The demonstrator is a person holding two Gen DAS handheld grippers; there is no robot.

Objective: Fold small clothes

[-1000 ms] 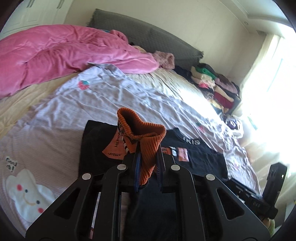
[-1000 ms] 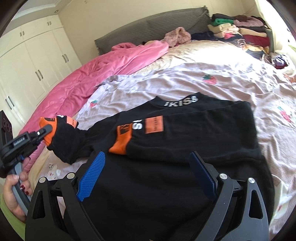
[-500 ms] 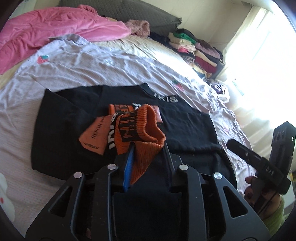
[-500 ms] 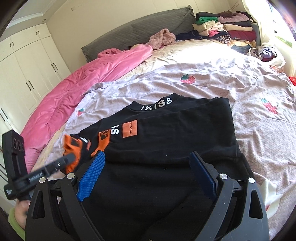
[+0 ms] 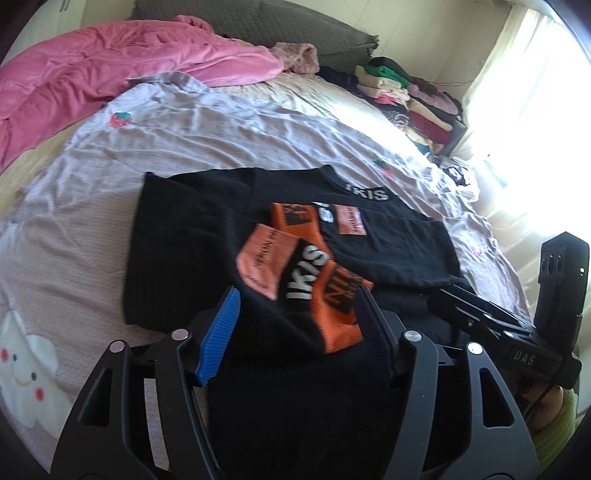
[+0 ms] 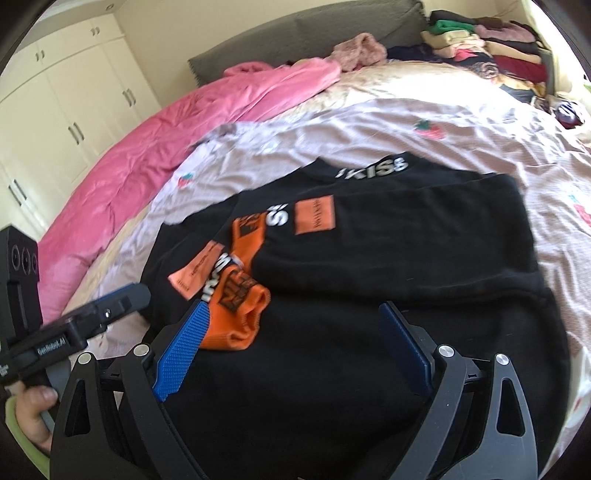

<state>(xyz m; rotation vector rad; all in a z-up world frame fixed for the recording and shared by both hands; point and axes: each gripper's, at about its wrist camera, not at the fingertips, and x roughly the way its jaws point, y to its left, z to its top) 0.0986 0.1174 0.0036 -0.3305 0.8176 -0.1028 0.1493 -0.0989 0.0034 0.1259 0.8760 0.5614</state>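
Our left gripper's (image 5: 295, 321) fingers (image 5: 218, 332) are spreading apart, with the orange cuff (image 5: 334, 306) of the sleeve lying loose between them and no pad pressing on it; our right gripper (image 6: 295, 350) stands wide with nothing in its grasp, hovering over the lower part of the black sweater (image 6: 406, 240).

The sweater lies flat on the lilac sheet (image 5: 221, 125), toward the bed's near edge, collar pointing at the headboard (image 5: 295, 26). Both sleeves appear folded in across the chest, their orange cuffs meeting near the middle of the garment.

We judge the step in hand to be letting this sleeve go cleanly. To do it well, we should let the jaws part fully before drawing back, and pull away along the line of the fingers so no pad drags the cuff. The cuff looks soft and ribbed, so it could snag. Once clear, the hem nearest us seems the natural next hold.
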